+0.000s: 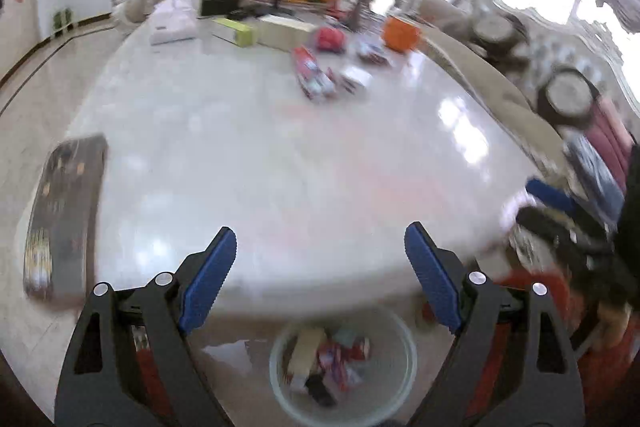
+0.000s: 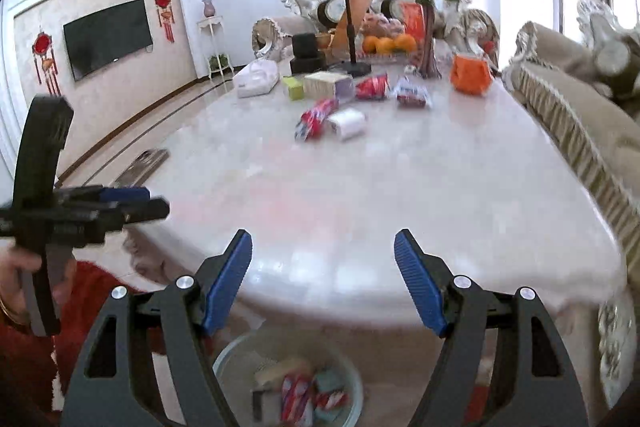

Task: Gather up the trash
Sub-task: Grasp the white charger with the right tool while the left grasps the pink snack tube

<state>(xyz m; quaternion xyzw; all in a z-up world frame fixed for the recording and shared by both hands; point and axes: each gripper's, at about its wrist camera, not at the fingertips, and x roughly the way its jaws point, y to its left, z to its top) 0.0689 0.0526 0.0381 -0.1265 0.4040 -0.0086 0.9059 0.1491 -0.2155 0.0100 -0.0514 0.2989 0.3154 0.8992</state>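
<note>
A pale round bin (image 1: pixel 276 367) (image 2: pixel 224 359) stands on the floor below the table edge, with several wrappers inside. Both grippers hover above it. My left gripper (image 1: pixel 320 229) is open and empty; in the right wrist view it shows side-on at the left (image 2: pixel 132 203). My right gripper (image 2: pixel 323 233) is open too, nothing between its blue pads. Far across the white table (image 2: pixel 360 187) lie a red wrapper (image 2: pixel 316 117) (image 1: pixel 314 73), a white roll (image 2: pixel 348 123), a red pack (image 2: pixel 372 87) and a white-red bag (image 2: pixel 412 95).
An orange container (image 2: pixel 470 75), boxes, a tissue pack (image 2: pixel 256 79), a phone stand (image 2: pixel 352 27), oranges and a rose vase crowd the table's far end. A beige sofa (image 2: pixel 560 99) runs along the right. A dark flat object (image 1: pixel 64 215) lies at the left.
</note>
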